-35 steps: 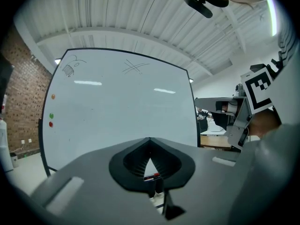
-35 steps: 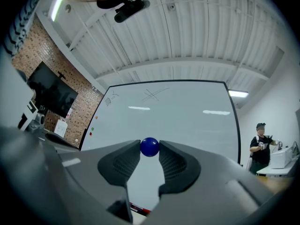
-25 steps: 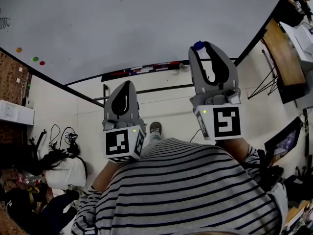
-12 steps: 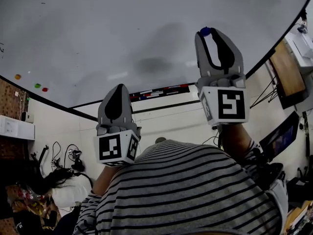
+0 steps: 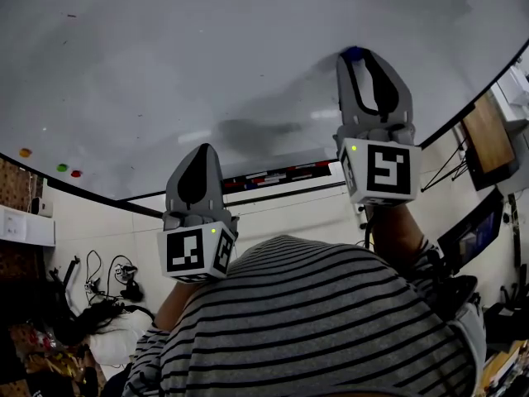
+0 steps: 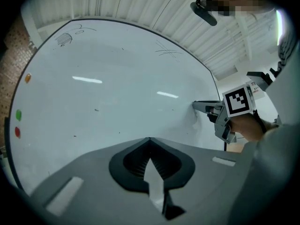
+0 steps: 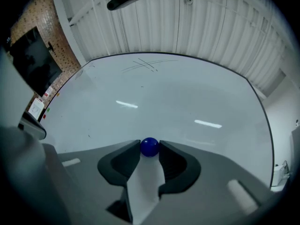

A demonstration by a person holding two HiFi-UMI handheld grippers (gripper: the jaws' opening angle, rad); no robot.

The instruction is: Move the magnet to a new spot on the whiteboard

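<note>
The right gripper [image 5: 355, 56] has its fingers [image 7: 125, 157] clamped on the blue magnet [image 7: 149, 147], pinched at the very tips with one finger on each side. The magnet points straight ahead of the fingers at the whiteboard [image 5: 207, 73], near its right edge. I cannot tell whether it touches the surface. The left gripper [image 5: 201, 149] hangs lower and well apart, its fingers [image 6: 127, 159] together on nothing. The placing move looks like the right one's: press forward, then let go. Three small coloured magnets [image 5: 60, 168] sit by the left edge.
</note>
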